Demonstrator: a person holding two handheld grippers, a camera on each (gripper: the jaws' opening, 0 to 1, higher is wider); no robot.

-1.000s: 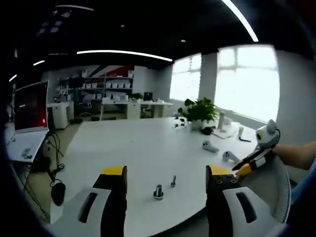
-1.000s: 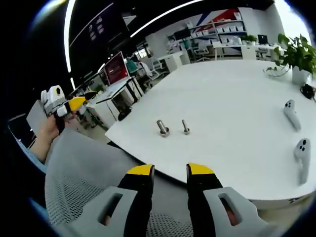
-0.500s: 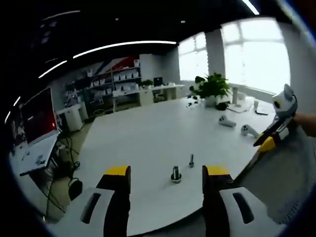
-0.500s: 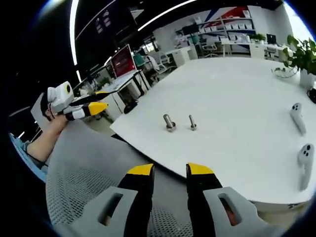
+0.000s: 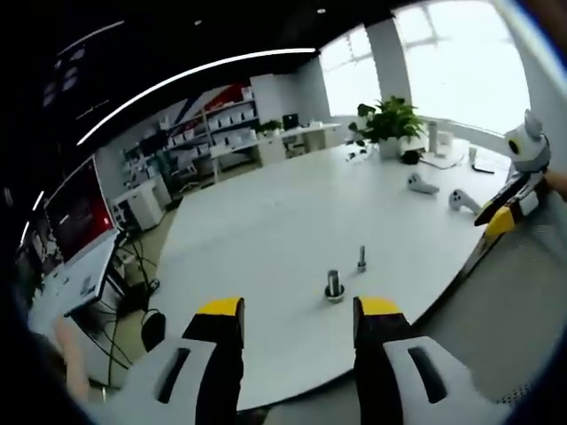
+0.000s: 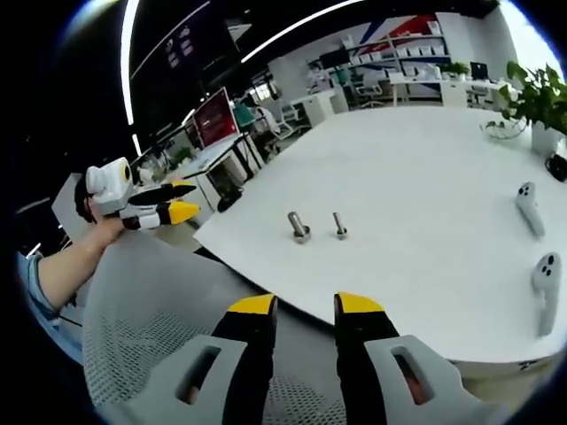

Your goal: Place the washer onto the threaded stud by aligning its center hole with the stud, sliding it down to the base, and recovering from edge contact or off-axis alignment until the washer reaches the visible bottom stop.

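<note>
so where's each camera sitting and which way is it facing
Left gripper view: rides the left tool, looking across the white table at two studs; the right tool enters at right.
Right gripper view: rides the right tool, above a mesh chair, facing the table edge; the left tool and forearm show at left.
Shared: table, both studs, two controllers.

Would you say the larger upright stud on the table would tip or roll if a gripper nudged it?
The larger stud stands on a wider base, so a light nudge probably slides it. A higher push might tip it, and its round shank would likely roll on the smooth white table.
</note>
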